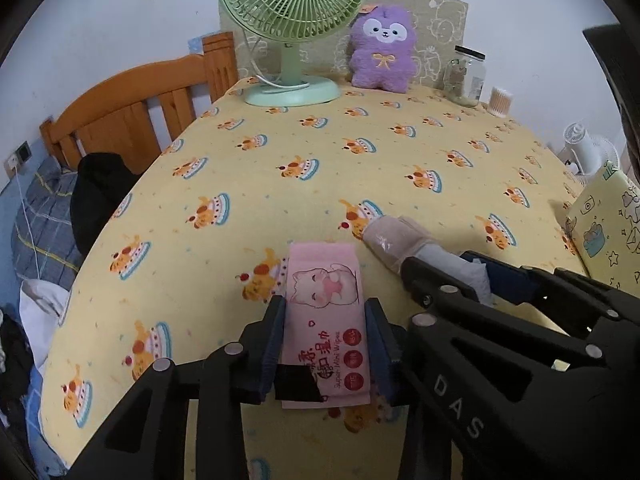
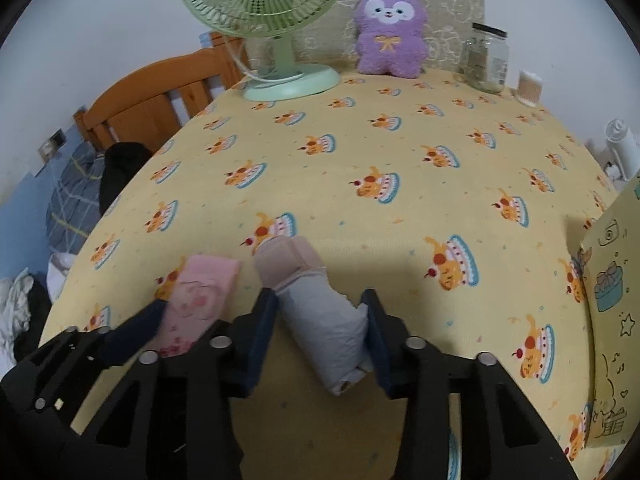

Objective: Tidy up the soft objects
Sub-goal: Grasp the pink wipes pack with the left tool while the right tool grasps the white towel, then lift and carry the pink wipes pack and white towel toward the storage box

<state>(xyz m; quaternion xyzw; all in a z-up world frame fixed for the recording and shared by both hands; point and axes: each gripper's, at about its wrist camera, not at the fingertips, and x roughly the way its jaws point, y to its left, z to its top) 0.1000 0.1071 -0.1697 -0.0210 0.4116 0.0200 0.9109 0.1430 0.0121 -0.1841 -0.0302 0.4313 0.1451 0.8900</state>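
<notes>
Yellow cake-print tablecloth (image 1: 320, 168), near edge: left gripper (image 1: 326, 312) pinching flat pink wet-wipes pack (image 1: 324, 280); right gripper (image 2: 322, 304) clasping grey-and-beige rolled soft pouch (image 2: 320, 320).

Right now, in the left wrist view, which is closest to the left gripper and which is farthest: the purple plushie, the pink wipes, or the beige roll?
1. Pink wipes: between the left gripper fingers.
2. Beige roll: just ahead, to the right.
3. Purple plushie: far end, against the wall.

The green fan (image 2: 260, 8) loses its top to the frame edge, the yellow printed box (image 2: 612, 308) is cut by the right edge, and the glass jar (image 2: 486, 60) holds contents seemingly too blurred to identify.
</notes>
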